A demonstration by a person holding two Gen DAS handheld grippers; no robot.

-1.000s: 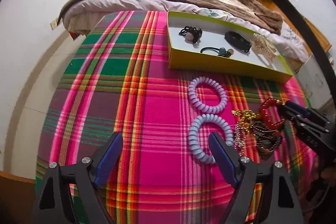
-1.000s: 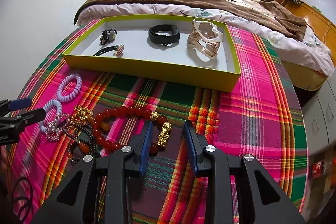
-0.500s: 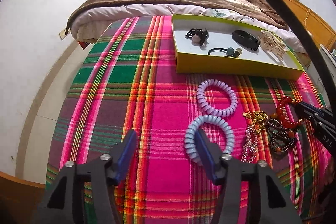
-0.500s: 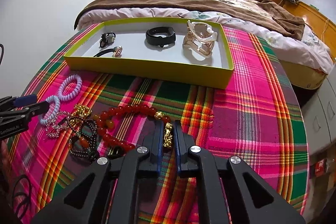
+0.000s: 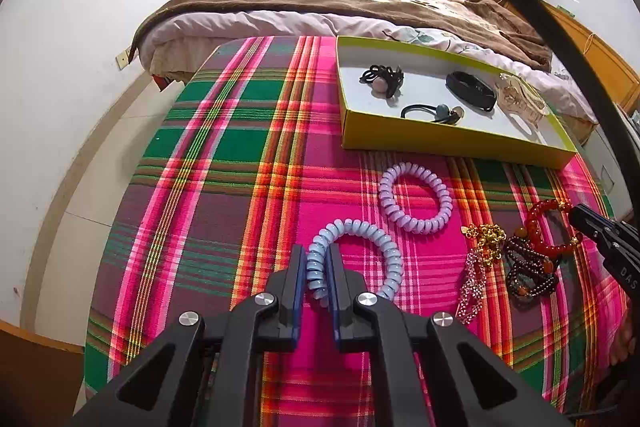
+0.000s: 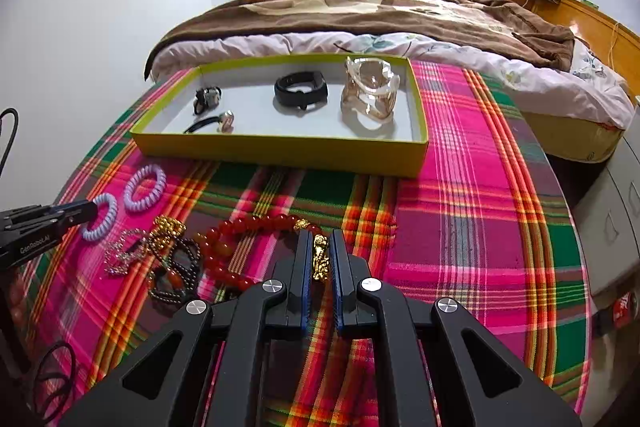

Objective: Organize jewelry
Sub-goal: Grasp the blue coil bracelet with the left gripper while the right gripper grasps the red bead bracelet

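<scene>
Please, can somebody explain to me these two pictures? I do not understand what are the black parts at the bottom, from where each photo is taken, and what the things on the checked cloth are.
No robot here: a person holds a two-finger tool in each hand, and each tool carries a wide-angle camera looking along its fingers. The black parts are those fingers. In the left view, the left tool is shut on a blue coil band. In the right view, the right tool is shut on the gold charm of a red bead bracelet. On the cloth also lie a lilac coil band and more bracelets. The yellow tray already holds four pieces.
</scene>
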